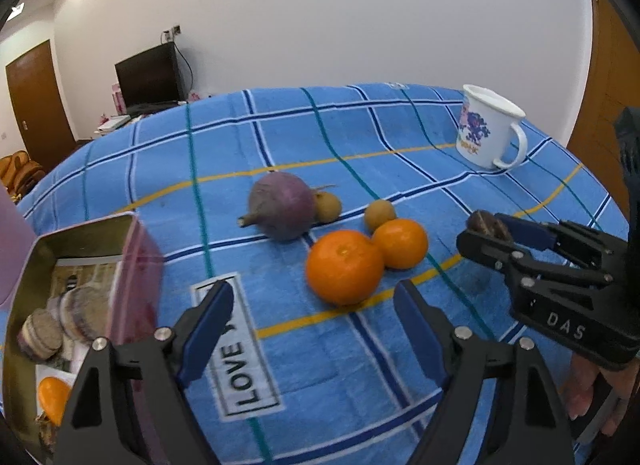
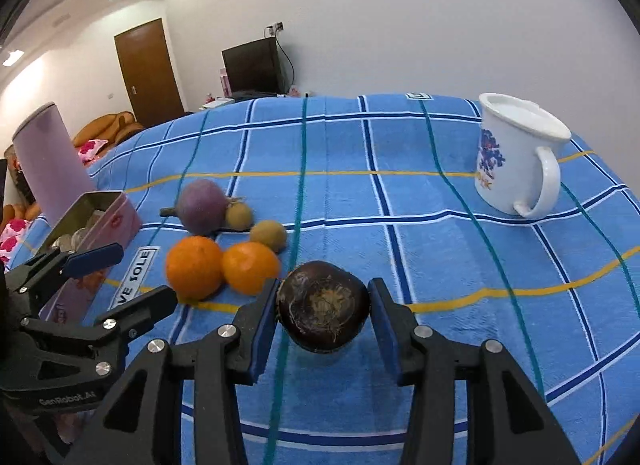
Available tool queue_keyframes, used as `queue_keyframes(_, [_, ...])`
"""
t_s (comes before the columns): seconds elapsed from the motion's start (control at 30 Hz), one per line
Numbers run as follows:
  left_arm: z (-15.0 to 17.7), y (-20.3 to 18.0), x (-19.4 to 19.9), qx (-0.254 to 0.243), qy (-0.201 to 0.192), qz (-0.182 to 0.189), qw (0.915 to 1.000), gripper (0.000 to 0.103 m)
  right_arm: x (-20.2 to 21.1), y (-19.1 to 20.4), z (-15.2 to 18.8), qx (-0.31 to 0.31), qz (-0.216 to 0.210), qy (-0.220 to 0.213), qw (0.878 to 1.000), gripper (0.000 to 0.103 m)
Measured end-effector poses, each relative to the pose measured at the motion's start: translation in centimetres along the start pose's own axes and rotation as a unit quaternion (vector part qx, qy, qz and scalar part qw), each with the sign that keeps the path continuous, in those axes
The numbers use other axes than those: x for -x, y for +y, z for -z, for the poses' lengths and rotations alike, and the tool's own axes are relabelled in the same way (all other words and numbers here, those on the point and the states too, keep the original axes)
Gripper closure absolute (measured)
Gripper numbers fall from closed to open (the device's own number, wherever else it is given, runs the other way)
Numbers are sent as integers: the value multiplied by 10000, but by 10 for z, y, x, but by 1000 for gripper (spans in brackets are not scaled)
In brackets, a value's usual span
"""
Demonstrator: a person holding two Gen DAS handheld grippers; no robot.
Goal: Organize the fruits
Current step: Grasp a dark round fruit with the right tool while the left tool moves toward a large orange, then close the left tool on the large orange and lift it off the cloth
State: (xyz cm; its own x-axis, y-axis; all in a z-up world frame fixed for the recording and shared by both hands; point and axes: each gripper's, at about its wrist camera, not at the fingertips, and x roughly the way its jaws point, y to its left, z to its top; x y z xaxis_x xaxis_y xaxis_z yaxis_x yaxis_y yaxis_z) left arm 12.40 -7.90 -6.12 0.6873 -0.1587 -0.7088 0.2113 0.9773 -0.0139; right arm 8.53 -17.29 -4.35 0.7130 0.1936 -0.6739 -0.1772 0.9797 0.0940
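My right fingers point(image 2: 324, 315) hold a dark, round, rough-skinned fruit point(image 2: 323, 307) between their blue pads; the left pad touches it, and at the right pad I cannot tell whether it touches. The right-wrist view shows the fruit's fibrous, hairy crown facing the lens; the left-wrist view shows only its dull brown edge at the tips of the right fingers point(image 1: 486, 231), clear of the cloth. My left fingers point(image 1: 314, 315) stand wide apart and empty above the blue checked cloth point(image 1: 360, 137) on the table.

Just beyond the left fingers lie two smooth, glossy oranges point(image 1: 344, 267), touching each other. Behind them sit two small tan, matte round fruits point(image 1: 380, 215) and a purple bulb-shaped root point(image 1: 282, 205) with a stub of stem; one tan fruit touches the root.

Only the left-wrist view looks into the open metal tin point(image 1: 24, 277) at far left: gold inner walls, pink outer side, holding flat, ridged brown discs point(image 1: 40, 335) and one orange point(image 1: 52, 397). Only the right-wrist view shows the tall lilac cylinder point(image 2: 52, 161) standing behind that tin, and my left fingers point(image 2: 132, 277) seen from the side.

A white enamel-like mug point(image 1: 486, 129) with a blue and pink print and a looped handle stands well apart at far right. A cloth label reads "LOVE" point(image 1: 242, 369).
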Motion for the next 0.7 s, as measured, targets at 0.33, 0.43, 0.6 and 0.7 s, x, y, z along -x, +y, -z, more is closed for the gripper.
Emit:
queue_keyframes(0.33, [-6, -11, -29, -97, 377, 250, 9989, 53, 0, -3, 1, -54, -139, 4, 9999, 57])
queue_keyframes(0.43, [-5, -6, -28, 24, 388, 510, 9979, 54, 0, -1, 2, -3, -221, -8, 9998, 57])
queue_keyframes(0.6, [0, -3, -22, 53, 327, 615, 9976, 54, 3, 1, 2, 39, -225, -104, 9997, 57])
queue_keyframes(0.7, [2, -4, -15, 27, 214, 564, 9982, 54, 5, 4, 2, 105, -214, -150, 9996, 57])
